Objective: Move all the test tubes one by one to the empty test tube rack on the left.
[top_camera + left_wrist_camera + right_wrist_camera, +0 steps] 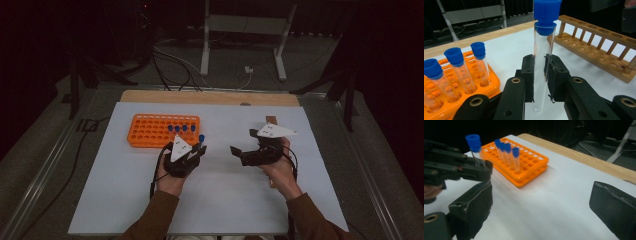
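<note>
- One capped tube (543, 50) stands upright, clamped in the left gripper (540, 82) jaws, lifted clear of the orange rack (162, 131)
- Right gripper (239, 151) jaws gape empty; next, likely a careful carry right toward the wooden rack (599, 42)

A wooden rack (599, 47) lies on the white table (225, 200); cables (170, 65) trail across the floor beyond.

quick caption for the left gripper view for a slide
Left gripper clamps an upright blue-capped test tube between the orange rack and the wooden rack.
</note>
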Demonstrator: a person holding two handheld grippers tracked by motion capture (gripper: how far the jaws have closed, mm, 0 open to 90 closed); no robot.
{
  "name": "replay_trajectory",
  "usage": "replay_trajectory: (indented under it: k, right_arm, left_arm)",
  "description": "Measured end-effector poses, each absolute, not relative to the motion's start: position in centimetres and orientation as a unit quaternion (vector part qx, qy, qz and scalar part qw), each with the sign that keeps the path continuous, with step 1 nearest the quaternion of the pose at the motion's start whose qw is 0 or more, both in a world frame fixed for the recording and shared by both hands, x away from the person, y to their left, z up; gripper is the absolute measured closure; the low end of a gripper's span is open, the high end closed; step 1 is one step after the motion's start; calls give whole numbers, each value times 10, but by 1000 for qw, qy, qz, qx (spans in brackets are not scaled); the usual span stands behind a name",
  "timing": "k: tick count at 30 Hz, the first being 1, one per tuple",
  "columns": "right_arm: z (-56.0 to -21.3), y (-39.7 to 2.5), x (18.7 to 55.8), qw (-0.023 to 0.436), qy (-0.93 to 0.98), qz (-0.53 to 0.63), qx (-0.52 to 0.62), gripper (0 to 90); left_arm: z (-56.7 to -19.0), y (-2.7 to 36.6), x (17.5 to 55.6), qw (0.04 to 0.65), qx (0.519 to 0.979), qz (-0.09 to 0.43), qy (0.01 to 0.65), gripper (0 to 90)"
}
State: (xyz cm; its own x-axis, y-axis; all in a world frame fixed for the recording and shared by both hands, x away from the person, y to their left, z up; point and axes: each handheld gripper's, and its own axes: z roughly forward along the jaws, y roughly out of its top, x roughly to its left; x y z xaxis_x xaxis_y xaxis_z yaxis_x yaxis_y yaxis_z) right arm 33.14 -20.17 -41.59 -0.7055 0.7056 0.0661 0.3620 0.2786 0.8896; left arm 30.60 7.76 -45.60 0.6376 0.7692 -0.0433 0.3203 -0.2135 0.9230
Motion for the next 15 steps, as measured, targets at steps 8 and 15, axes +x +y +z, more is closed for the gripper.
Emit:
replay_trajectory:
  k: [8,15]
  right_arm:
    - [-417,-223,331,177,769,500,357,25]
    - [-418,-237,330,184,755,507,373,17]
  left_arm:
    - [-452,82,307,514,746,222,361,780]
    - [-449,89,308,517,741,224,364,780]
